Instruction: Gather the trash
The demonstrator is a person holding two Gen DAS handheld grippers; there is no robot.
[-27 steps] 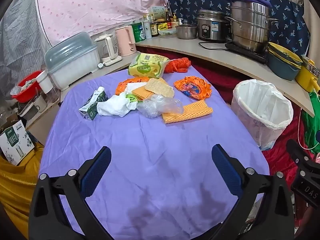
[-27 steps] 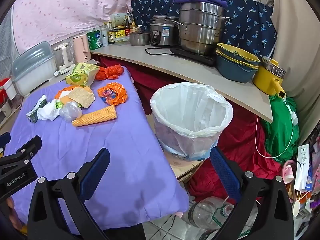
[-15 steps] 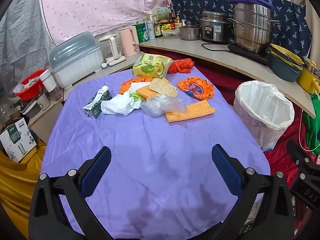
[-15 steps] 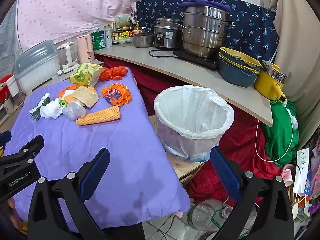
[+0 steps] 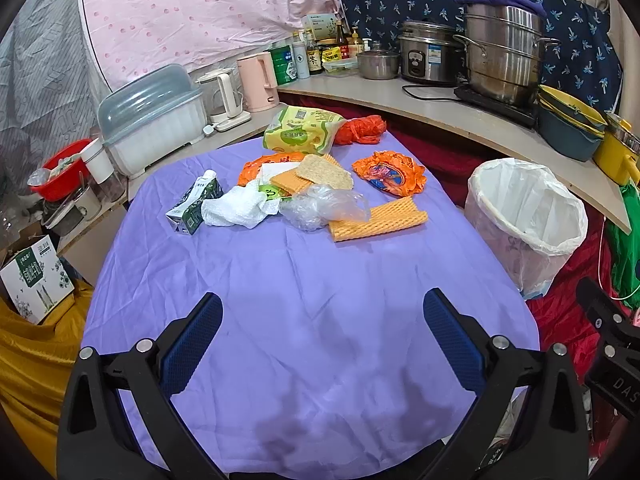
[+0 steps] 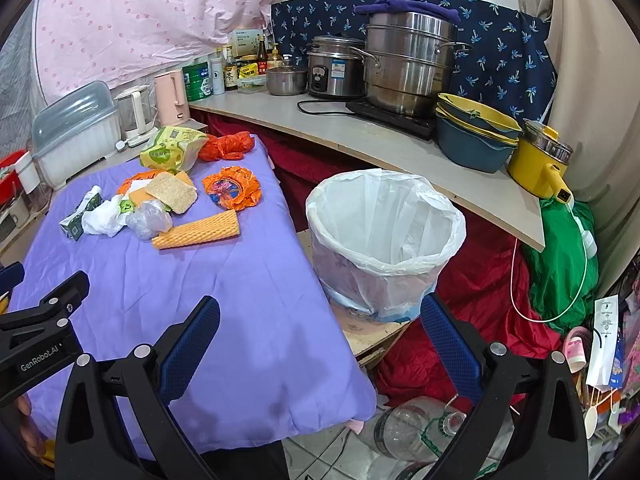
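Trash (image 5: 316, 188) sits heaped at the table's (image 5: 304, 320) far end, bin (image 6: 384, 240) beside it, while both grippers, left (image 5: 322, 330) and right (image 6: 320, 330), hover spread and empty, so reaching for 1 loose edge piece first seems wisest.

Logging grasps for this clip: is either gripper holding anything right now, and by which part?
Nothing is held. The left gripper and right gripper are both open and empty, short of the trash pile.

Matt purple cloth table cover (image 5: 312, 300), slightly creased. Thin translucent white plastic bin liner (image 6: 384, 216), glossy. Polished stainless-steel stacked steamer pot (image 6: 412, 64). Ribbed orange foam sheet (image 5: 378, 220).
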